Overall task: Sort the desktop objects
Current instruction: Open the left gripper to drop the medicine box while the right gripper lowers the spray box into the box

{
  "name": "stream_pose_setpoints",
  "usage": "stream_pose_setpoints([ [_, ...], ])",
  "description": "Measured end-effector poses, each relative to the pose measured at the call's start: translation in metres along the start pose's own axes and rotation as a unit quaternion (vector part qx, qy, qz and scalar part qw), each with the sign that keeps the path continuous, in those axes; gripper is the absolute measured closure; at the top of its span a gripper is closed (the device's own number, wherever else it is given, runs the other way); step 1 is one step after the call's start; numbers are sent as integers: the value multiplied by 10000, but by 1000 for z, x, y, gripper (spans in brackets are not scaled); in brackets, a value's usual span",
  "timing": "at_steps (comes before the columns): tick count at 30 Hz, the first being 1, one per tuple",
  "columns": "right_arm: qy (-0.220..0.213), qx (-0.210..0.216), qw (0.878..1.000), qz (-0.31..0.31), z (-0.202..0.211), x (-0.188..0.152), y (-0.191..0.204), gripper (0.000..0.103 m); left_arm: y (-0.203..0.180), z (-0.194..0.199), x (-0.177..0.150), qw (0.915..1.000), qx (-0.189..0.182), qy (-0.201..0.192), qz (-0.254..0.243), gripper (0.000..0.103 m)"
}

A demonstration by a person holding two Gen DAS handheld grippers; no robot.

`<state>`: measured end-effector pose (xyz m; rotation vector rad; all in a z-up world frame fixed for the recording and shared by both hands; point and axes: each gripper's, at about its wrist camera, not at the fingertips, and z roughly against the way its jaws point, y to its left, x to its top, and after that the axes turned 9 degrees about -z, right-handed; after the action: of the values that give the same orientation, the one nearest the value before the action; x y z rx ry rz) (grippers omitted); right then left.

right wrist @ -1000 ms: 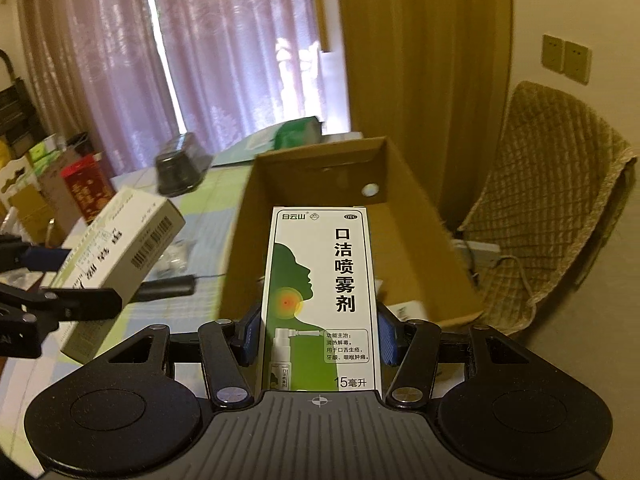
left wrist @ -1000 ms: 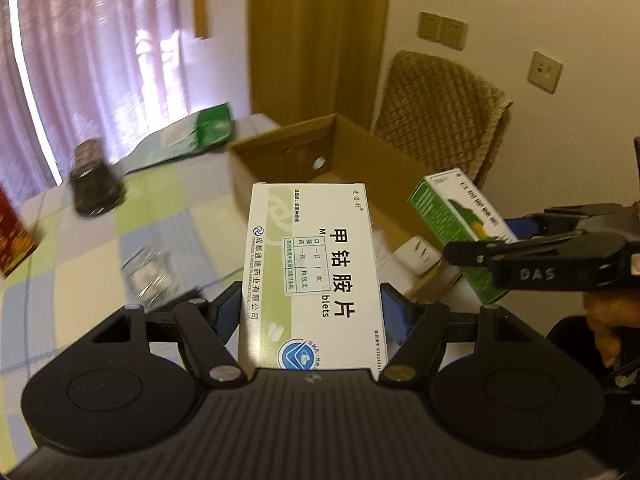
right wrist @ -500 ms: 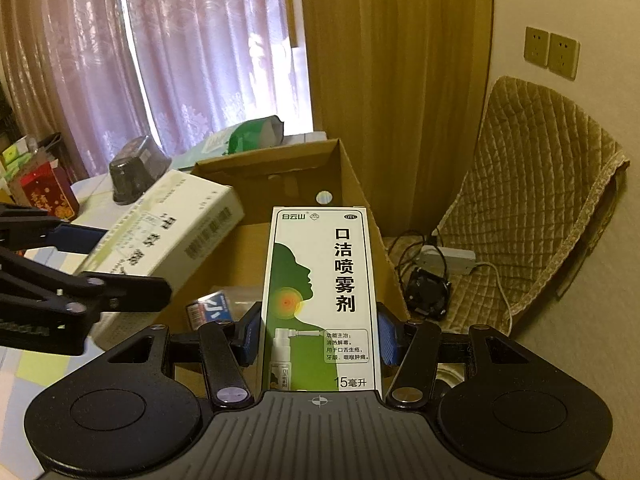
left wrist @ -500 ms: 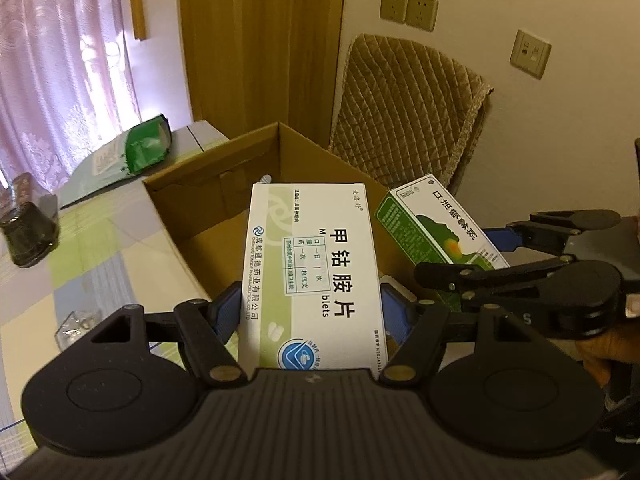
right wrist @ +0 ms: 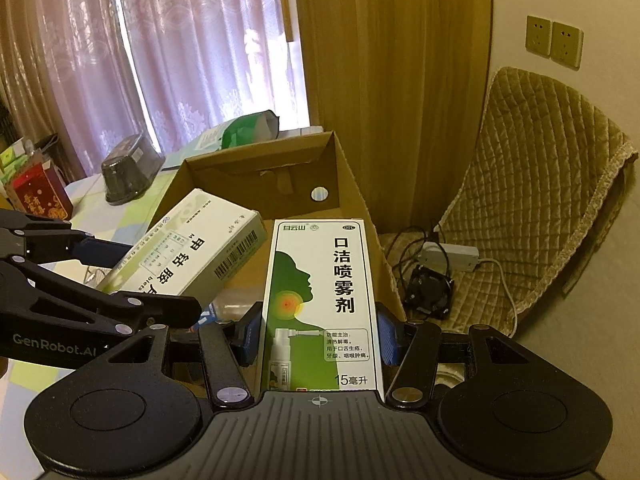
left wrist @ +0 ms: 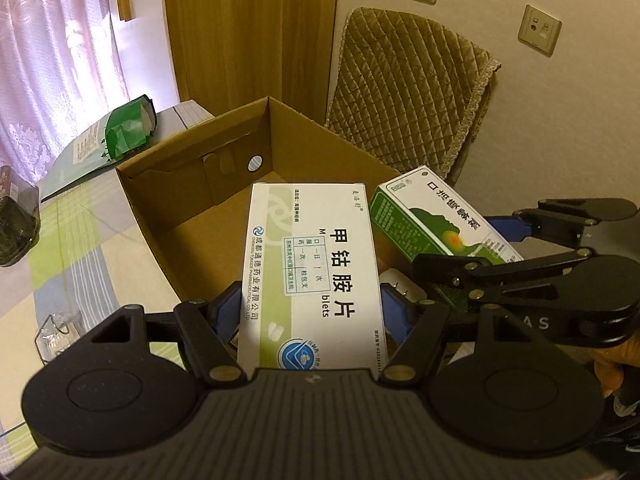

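Both grippers are hovering over the open cardboard box [left wrist: 192,184] — left gripper [left wrist: 312,312] clamping the white tablet box [left wrist: 312,276], right gripper [right wrist: 320,336] clamping the green throat-spray box [right wrist: 320,304]. Neither is dropped yet; a dark container [right wrist: 128,172] is waiting on the table.

Checked tablecloth table [left wrist: 72,264], cardboard box [left wrist: 192,184], green bag [left wrist: 124,130], dark container [right wrist: 128,172]

White box [left wrist: 312,276]: large black characters 甲钴胺片, partial Latin "blets", maker's line 成都通德药业有限公司 along the green edge, and a barcode on its end face in the right wrist view. Green box [right wrist: 322,304]: 白云山 top left, "OTC" top right, 口洁喷雾剂 down the face, 15毫升 at the foot. Left tool [right wrist: 48,344]: "GenRobot.AI". Right tool [left wrist: 536,322]: letters "AS" only.
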<state>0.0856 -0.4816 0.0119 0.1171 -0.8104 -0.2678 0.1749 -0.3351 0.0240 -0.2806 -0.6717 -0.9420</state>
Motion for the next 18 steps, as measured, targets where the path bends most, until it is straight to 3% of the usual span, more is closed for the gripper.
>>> stream_pose_setpoints([
  [15, -20, -74, 9999, -93, -9, 2, -7, 49, 3, -17, 1, 9998, 136, 91, -119, 35],
  [18, -8, -80, 9999, -84, -10, 3, -8, 49, 5, -13, 1, 9998, 169, -20, -92, 19],
])
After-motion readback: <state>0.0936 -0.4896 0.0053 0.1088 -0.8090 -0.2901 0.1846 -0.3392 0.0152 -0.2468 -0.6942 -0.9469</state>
